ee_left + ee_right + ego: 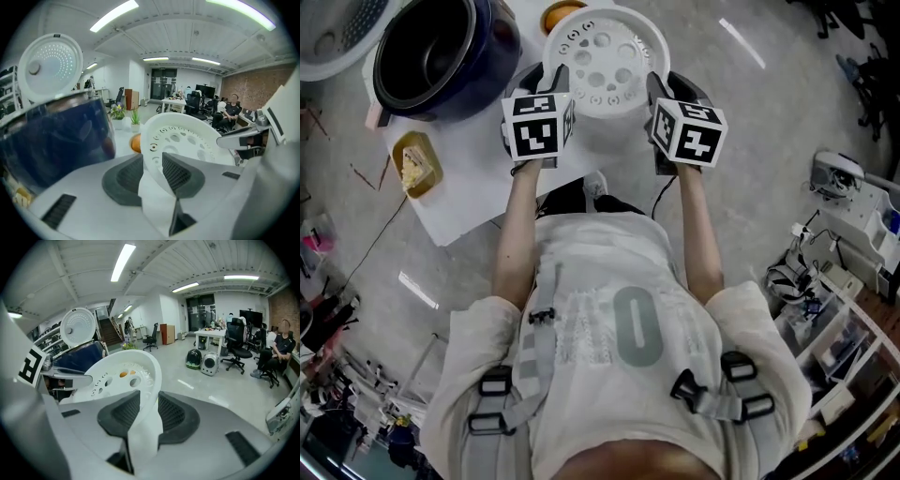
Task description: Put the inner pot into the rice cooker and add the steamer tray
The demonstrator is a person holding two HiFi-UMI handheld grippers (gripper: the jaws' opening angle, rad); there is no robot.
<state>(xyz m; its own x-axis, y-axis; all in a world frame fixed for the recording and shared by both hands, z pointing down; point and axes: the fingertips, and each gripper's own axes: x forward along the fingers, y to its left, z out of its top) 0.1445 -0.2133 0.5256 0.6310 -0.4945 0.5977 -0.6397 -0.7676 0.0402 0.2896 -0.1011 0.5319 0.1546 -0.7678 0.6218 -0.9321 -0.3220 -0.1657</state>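
The white steamer tray [605, 58], round with several holes, hangs above the table, tilted, with a gripper on each side. My left gripper [555, 79] is shut on its left rim, and the rim runs between the pads [152, 171]. My right gripper [655, 86] is shut on the right rim [147, 411]. The tray [187, 140] fills the middle of the left gripper view and sits left of centre [119, 376] in the right gripper view. The dark blue rice cooker [441, 56] stands to the left, its lid [49, 65] up. Its inside looks dark, with a black inner pot in it.
A white table [478, 192] carries the cooker, a small yellow container of food [417, 167] near its left edge, and an orange round thing [561, 13] behind the tray. Office chairs, desks and people [281, 348] are far off across the room.
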